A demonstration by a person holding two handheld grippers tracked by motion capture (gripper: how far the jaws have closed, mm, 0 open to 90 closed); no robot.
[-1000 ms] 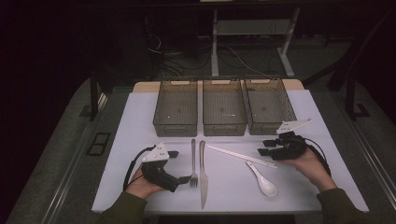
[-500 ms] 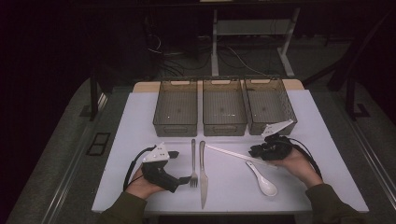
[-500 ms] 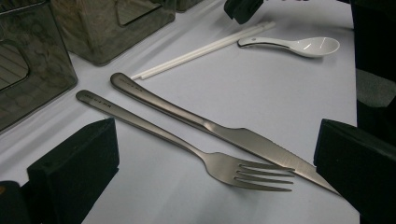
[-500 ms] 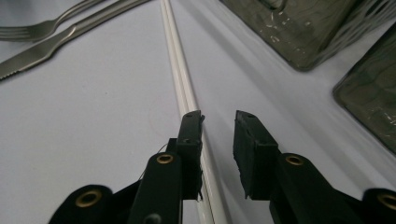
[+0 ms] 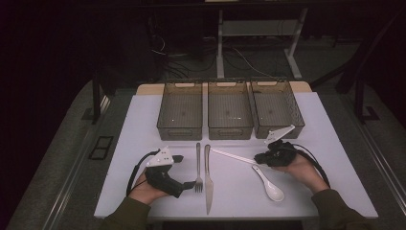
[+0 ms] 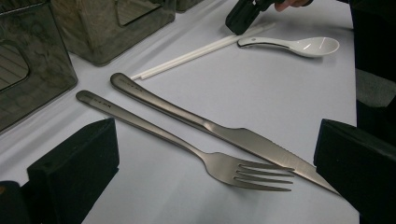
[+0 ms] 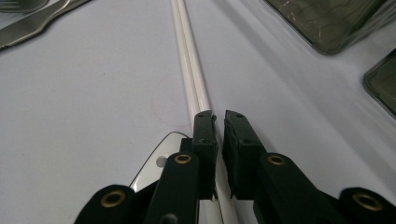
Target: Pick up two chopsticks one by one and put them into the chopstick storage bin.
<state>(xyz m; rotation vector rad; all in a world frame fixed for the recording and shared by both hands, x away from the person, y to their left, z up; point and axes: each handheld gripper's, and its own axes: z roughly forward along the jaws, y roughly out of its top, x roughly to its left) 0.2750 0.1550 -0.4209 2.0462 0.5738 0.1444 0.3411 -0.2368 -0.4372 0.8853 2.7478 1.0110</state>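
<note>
A white pair of chopsticks (image 5: pixel 232 155) lies slanted on the white mat, its right end beside the handle of a white spoon (image 5: pixel 270 187). My right gripper (image 5: pixel 259 158) rests at that end. In the right gripper view its jaws (image 7: pixel 219 116) have just been closing and stand a narrow gap apart. The chopsticks (image 7: pixel 189 60) run under the left jaw's tip, and a white strip shows in the gap lower down. A steel fork (image 5: pixel 198 165) and knife (image 5: pixel 208 177) lie side by side. My left gripper (image 6: pixel 215 154) is open wide, its jaws standing either side of the fork (image 6: pixel 187 147) tines and the knife (image 6: pixel 224 133) blade.
Three smoky clear bins (image 5: pixel 181 110) (image 5: pixel 229 110) (image 5: pixel 276 108) stand in a row at the back of the mat, and nothing shows inside them. Bare mat (image 5: pixel 330 158) lies right of the spoon. The table's front edge is close to both forearms.
My right gripper has moved left and down onto the chopsticks' right end, and its jaws have narrowed. The left gripper and the cutlery have stayed put.
</note>
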